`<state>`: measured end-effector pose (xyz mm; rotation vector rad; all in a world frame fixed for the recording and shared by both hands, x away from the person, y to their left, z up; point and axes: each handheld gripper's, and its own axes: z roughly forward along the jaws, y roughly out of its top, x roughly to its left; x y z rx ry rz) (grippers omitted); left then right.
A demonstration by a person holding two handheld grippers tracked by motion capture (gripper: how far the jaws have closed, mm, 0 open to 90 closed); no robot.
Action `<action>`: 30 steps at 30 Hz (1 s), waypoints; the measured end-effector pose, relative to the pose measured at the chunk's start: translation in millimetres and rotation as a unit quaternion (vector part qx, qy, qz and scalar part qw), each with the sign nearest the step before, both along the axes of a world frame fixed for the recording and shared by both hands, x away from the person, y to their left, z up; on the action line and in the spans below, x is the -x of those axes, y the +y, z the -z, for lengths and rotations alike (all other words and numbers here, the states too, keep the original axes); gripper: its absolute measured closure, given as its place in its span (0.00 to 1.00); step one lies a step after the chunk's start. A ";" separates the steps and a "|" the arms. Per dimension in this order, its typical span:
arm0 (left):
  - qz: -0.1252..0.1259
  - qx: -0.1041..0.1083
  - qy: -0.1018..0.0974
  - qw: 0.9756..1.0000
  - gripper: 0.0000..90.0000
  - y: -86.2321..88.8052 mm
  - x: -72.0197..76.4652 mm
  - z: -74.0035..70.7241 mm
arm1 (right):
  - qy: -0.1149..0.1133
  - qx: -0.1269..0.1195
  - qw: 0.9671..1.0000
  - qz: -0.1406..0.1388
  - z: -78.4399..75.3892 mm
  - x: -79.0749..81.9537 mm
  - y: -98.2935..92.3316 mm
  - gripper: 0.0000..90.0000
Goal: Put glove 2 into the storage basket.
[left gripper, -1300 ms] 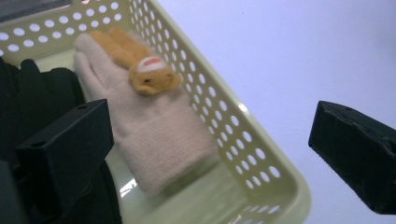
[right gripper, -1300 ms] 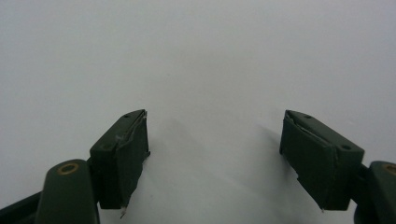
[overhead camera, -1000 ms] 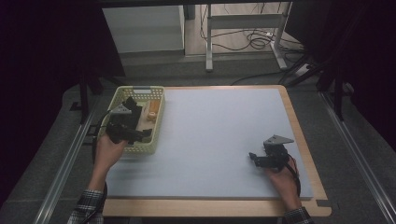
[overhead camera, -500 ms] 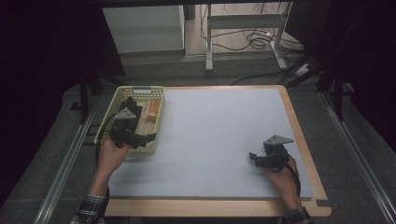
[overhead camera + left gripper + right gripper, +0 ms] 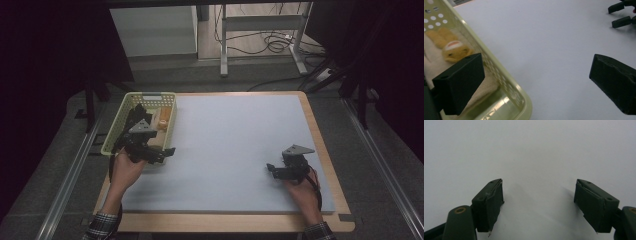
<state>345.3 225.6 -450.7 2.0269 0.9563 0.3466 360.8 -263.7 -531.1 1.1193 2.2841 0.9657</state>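
High view: L tongs [image 5: 159, 153] wide at basket [image 5: 113, 136] rim, near plush toy [image 5: 451, 50]; R tongs [image 5: 275, 171] wide, empty, on desk [image 5: 235, 135].

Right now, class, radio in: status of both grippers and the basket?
Left gripper open, fingers straddling the pale green perforated plastic basket rim. Yellow plush toy inside, ungrasped. Right gripper open, on the white mat. No obstruction.
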 end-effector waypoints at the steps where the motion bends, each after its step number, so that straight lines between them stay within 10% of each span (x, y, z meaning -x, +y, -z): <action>1: 0.002 0.002 0.000 1.000 0.00 -1.7 0.6 0.1 | 0.000 0.000 1.000 0.000 0.0 0.0 0.0 0.26; 30: 0.083 0.017 -0.005 0.996 0.00 -63.1 11.4 11.5 | 0.000 0.000 1.000 0.000 -0.1 0.2 0.1 0.26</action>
